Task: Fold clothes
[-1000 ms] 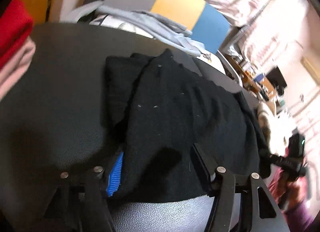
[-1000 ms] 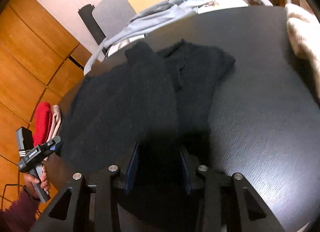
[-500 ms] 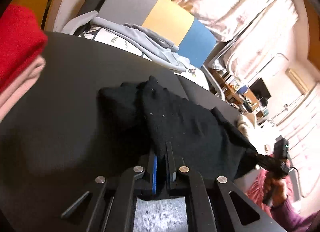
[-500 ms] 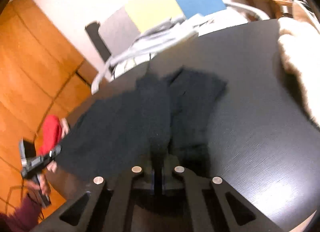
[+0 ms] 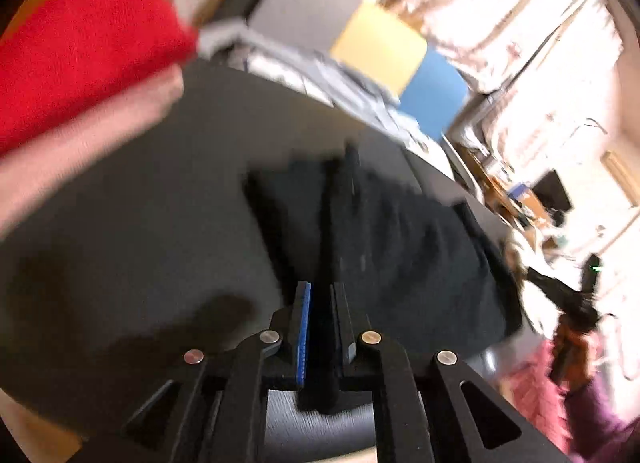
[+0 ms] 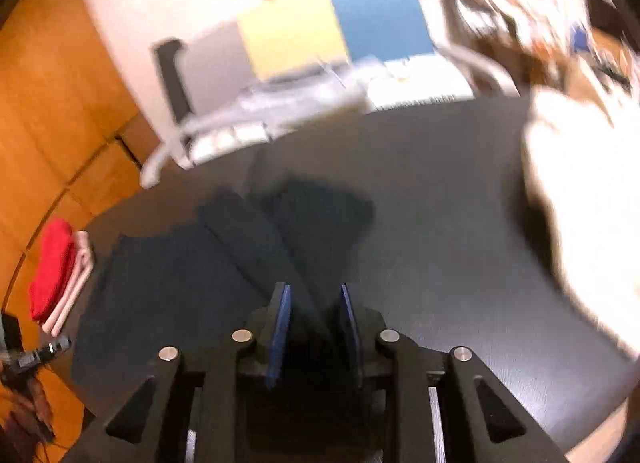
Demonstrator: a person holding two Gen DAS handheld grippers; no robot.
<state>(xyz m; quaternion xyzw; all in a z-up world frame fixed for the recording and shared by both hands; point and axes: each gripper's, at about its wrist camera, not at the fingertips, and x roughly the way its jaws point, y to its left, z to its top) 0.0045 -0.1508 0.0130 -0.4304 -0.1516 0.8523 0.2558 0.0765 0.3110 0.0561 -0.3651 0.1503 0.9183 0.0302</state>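
A black knit garment [image 5: 400,247] lies spread on the dark round table [image 5: 140,223], one sleeve folded across it. My left gripper [image 5: 320,287] pinches the garment's near edge: the pads press the cloth while the jaws ease open slightly. In the right wrist view the same garment [image 6: 180,283] runs as a raised fold up between the fingers of my right gripper [image 6: 314,289]. Those jaws are opening, and both blue pads show bare beside the cloth. Both views are motion-blurred.
A folded red garment [image 5: 80,55] on a pink one [image 5: 80,143] sits at the table's left edge, close to the left gripper. A white fluffy garment [image 6: 592,203] lies at the right edge. A chair [image 6: 288,35] draped with grey clothes [image 5: 320,67] stands behind the table.
Both grippers went from open to shut on the black garment's near edge and lifted it. The right jaws have since parted again. The left gripper moved nearer the red pile.
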